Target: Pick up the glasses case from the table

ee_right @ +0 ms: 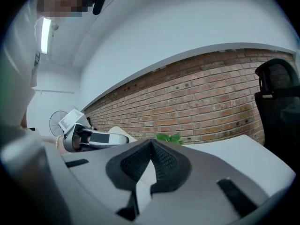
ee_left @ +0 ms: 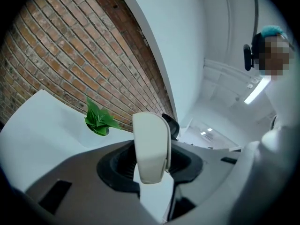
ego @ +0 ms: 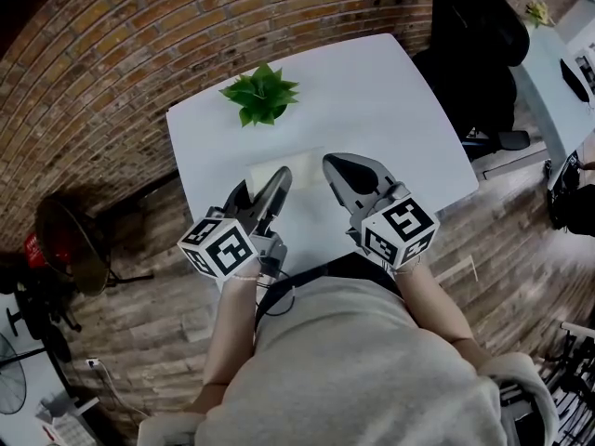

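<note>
The glasses case [ego: 296,166] is a cream, rounded hard case. In the head view it is lifted over the near part of the white table [ego: 390,110], between my two grippers. My left gripper [ego: 263,186] is shut on the glasses case [ee_left: 151,139], which stands on end between the dark pads in the left gripper view. My right gripper [ego: 333,166] hangs just right of the case with its jaws shut and nothing in them. In the right gripper view its tips [ee_right: 151,145] meet, and the left gripper [ee_right: 89,137] with the case [ee_right: 119,135] shows at the left.
A small green plant [ego: 261,94] stands at the far side of the table, near the brick wall [ego: 139,35]. A black office chair [ego: 479,45] is at the table's right corner. A dark standing fan [ego: 65,240] is on the wooden floor at the left.
</note>
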Available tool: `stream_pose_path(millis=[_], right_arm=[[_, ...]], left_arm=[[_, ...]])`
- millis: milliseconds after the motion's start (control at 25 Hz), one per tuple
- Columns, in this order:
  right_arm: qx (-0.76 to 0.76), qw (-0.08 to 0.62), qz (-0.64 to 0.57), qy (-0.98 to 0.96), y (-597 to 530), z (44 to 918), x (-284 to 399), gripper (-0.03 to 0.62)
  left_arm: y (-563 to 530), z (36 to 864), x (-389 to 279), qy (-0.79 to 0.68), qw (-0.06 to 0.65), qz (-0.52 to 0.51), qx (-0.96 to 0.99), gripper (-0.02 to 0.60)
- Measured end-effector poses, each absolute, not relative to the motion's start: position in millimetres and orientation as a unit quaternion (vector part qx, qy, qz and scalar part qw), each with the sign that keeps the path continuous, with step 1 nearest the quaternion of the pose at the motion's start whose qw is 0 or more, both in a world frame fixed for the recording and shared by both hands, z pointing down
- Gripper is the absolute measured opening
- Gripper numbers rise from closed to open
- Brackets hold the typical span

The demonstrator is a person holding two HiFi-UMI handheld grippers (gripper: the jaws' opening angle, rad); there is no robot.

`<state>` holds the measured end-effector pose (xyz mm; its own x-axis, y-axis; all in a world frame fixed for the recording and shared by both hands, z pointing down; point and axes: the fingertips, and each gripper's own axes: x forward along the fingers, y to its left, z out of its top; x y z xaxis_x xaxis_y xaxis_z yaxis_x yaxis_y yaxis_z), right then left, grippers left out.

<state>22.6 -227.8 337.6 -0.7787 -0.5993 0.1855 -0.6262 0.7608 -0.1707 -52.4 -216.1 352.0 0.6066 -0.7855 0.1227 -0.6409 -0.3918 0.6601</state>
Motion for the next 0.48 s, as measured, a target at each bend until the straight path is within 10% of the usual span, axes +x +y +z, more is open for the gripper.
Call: stream_pose_path(millis=[480], right_arm=[[0.334,0.052,0.140,-0.931,-220,345,24,-0.002]], left_arm=[[-213,336,-52,-0.427,0.324,-0.135,0.833,0.153]])
